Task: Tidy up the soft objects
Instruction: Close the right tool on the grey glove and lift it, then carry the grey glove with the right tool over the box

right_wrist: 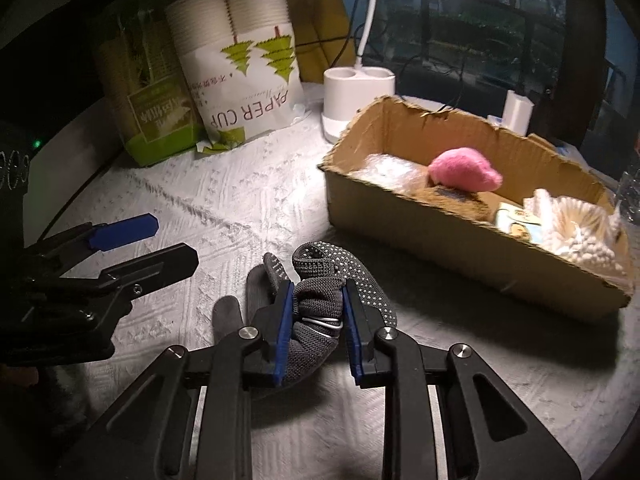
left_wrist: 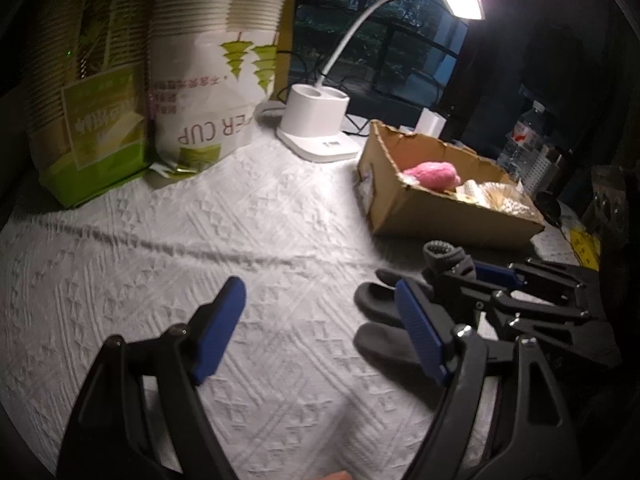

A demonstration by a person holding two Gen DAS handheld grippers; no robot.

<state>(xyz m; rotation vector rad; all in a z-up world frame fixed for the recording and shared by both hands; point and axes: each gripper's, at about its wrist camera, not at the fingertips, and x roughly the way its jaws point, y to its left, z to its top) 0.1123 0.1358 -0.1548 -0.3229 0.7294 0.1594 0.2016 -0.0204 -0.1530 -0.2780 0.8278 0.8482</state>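
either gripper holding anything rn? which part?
Right gripper is shut on the grey glove, pinching its bunched middle. Left gripper is open, holding nothing.

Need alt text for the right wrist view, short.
The right tongs are shut on a bunched grey dotted glove on a white textured cloth. Behind sits an open cardboard box holding a pink plush; the left tongs reach in from the left, holding nothing.

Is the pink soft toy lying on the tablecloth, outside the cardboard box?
No, the pink soft toy lies inside the cardboard box, among other items.
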